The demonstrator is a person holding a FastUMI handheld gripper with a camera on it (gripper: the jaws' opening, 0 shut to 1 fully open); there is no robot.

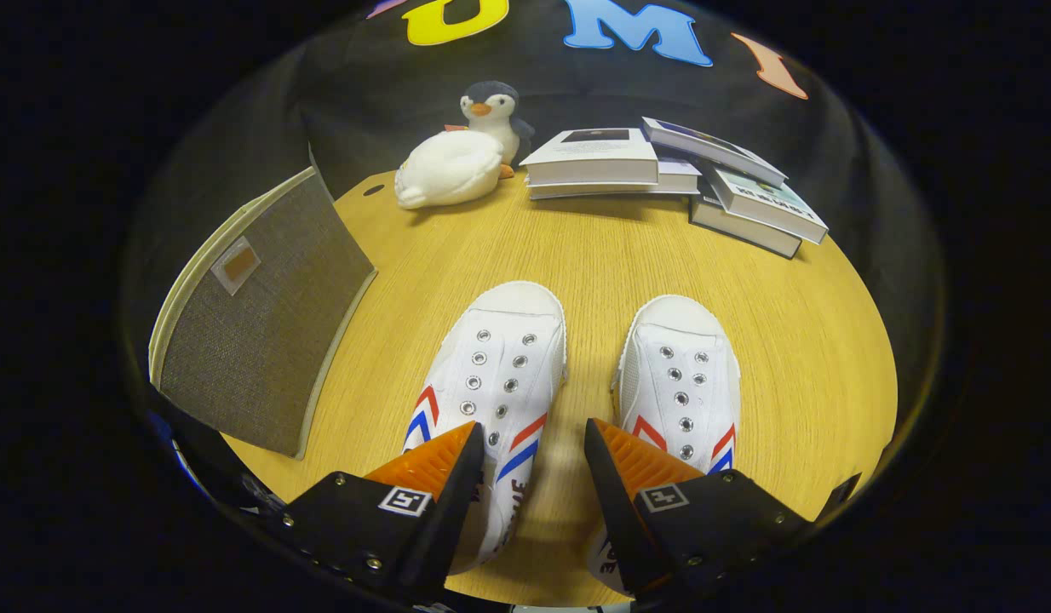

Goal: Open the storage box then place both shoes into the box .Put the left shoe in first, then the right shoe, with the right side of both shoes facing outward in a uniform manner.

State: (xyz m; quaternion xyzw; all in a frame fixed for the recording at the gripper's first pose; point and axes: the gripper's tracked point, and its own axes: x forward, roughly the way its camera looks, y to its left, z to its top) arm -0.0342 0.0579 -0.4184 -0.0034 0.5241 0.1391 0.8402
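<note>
Tongs [534, 447]: spread wide, holding nothing; the gap between the fingers [432, 464] frames bare desk and the inner edge of the left shoe.
Left shoe [496, 375]: flat on the desk [577, 247], sole down, toe pointing away; the left finger overlaps its heel end in this view, contact cannot be told.
Right shoe [683, 379]: just beside the left shoe, parallel, apart from it; the right finger overlaps its heel end.
Storage box [261, 340]: fabric-covered, left of the tongs and ahead of them, near the desk's edge; its panel faces the camera and appears closed.
Step in hand: judged to be opening the box, since both shoes sit untouched outside it.
Technique: swing the tongs left toward the box, approach its bound edge or the small tab [234, 266], narrow the fingers onto one layer only, then lift slowly so the box does not slide off the desk.
Clearance: keep the fingers above the left shoe while turning.
Background: plush penguin [494, 115], white plush [449, 170] and stacked books [662, 170] lie well beyond the shoes, outside the working path.
</note>
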